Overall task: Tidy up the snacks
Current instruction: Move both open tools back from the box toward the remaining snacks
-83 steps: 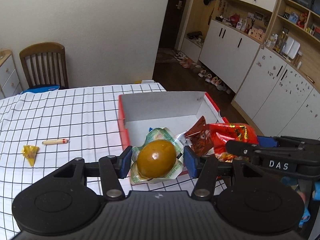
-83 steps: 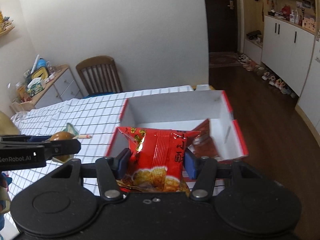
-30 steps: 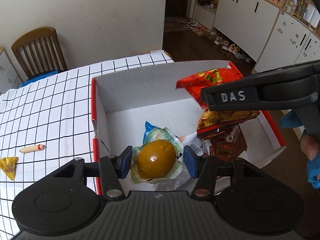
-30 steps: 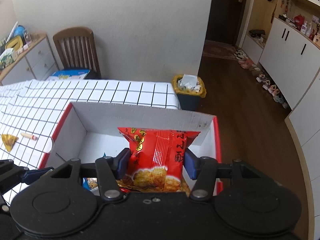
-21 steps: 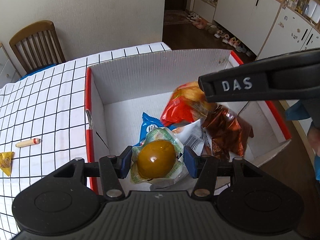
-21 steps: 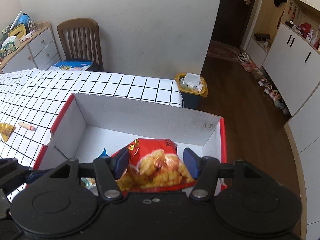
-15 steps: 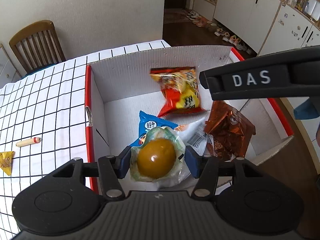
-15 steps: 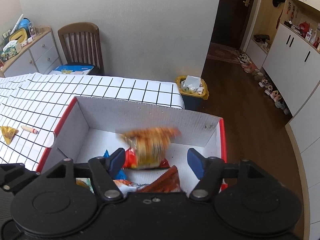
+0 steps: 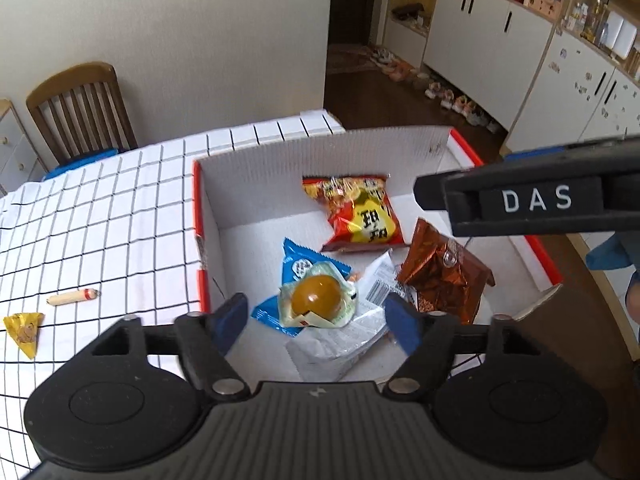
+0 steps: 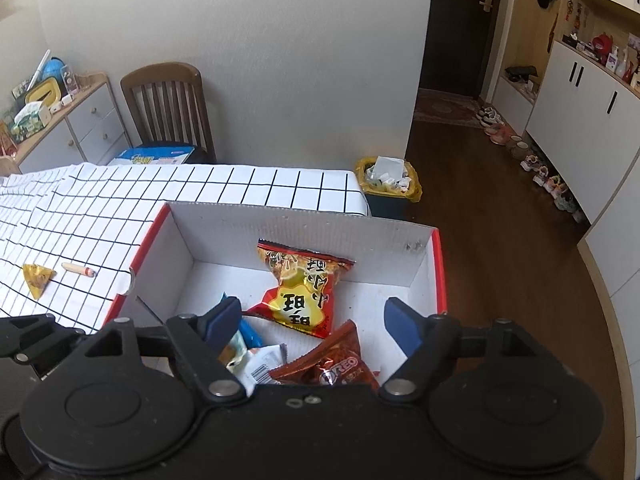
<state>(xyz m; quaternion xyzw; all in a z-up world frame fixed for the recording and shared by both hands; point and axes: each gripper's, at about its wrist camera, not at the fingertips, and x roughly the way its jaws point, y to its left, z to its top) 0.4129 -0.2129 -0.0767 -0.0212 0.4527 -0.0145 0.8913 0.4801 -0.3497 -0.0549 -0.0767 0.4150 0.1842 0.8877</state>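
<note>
A white cardboard box with red edges stands on the checked tablecloth. Inside lie a red chip bag, a brown Oreo pack, a blue pack, a white pack and a clear-wrapped brown egg snack. My left gripper is open above the egg snack. My right gripper is open above the box, empty; its side shows in the left wrist view.
On the tablecloth left of the box lie a small sausage stick and a yellow triangular snack. A wooden chair stands behind the table. A yellow-lined bin sits on the floor beyond.
Both grippers moved over the box and opened. The red chip bag dropped from my right gripper into the box; the egg snack dropped from my left gripper onto the packs.
</note>
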